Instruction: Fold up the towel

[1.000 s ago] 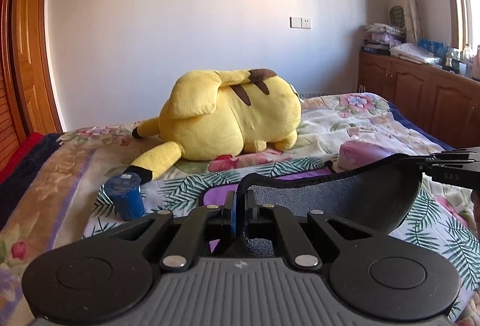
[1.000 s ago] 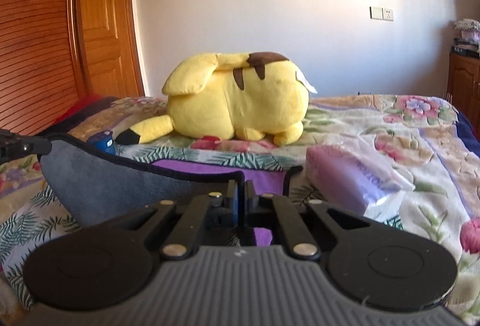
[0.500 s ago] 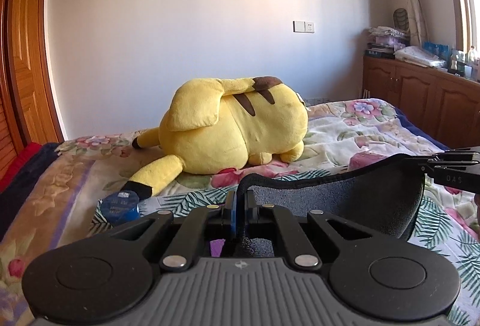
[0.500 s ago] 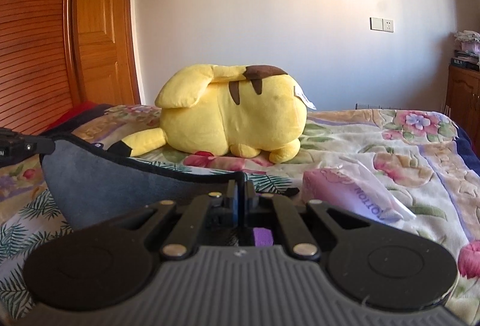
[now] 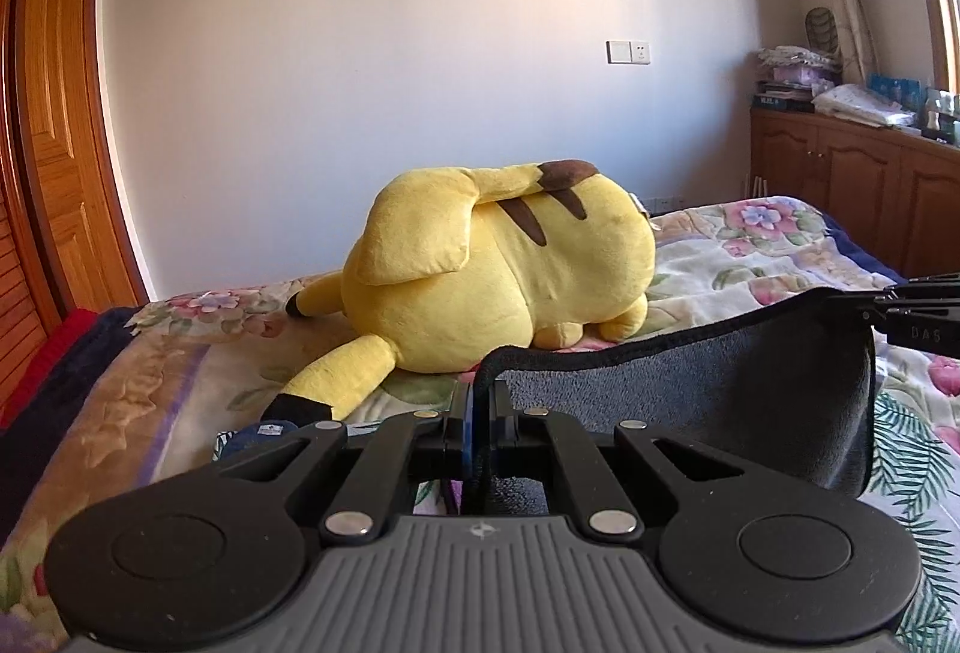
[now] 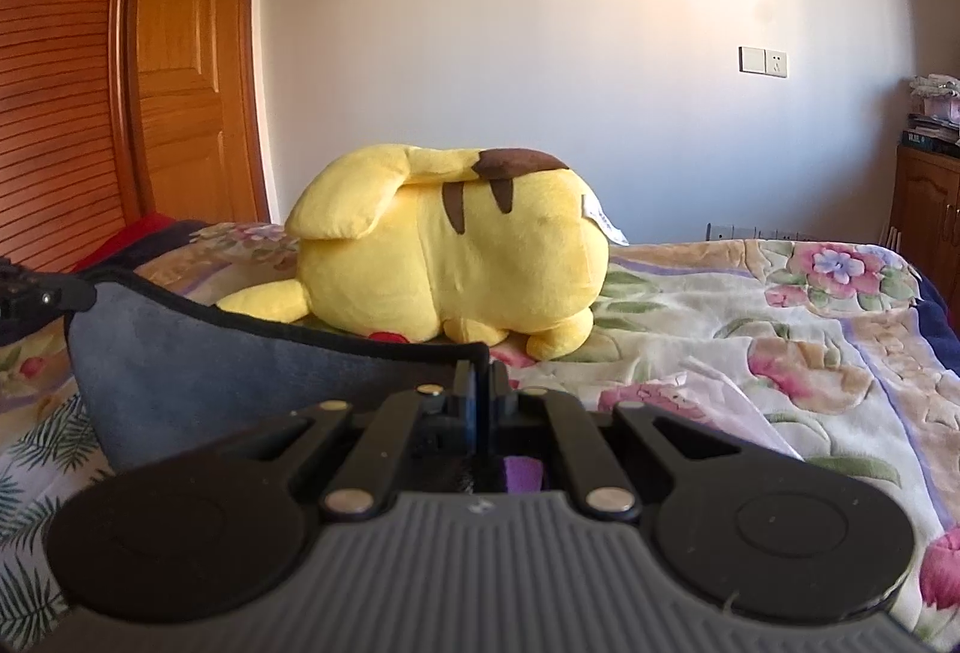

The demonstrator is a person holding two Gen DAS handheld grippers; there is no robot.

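Our left gripper [image 5: 477,413] and right gripper [image 6: 480,395] each pinch a corner of the grey towel [image 5: 690,401], stretched between them above the floral bedspread [image 6: 780,329]. Ahead lies a yellow plush [image 5: 498,275] before a white wall [image 5: 420,53].

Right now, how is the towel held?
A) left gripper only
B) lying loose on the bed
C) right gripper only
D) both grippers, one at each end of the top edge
D: the left gripper and right gripper are each shut on the grey towel, which hangs between them.
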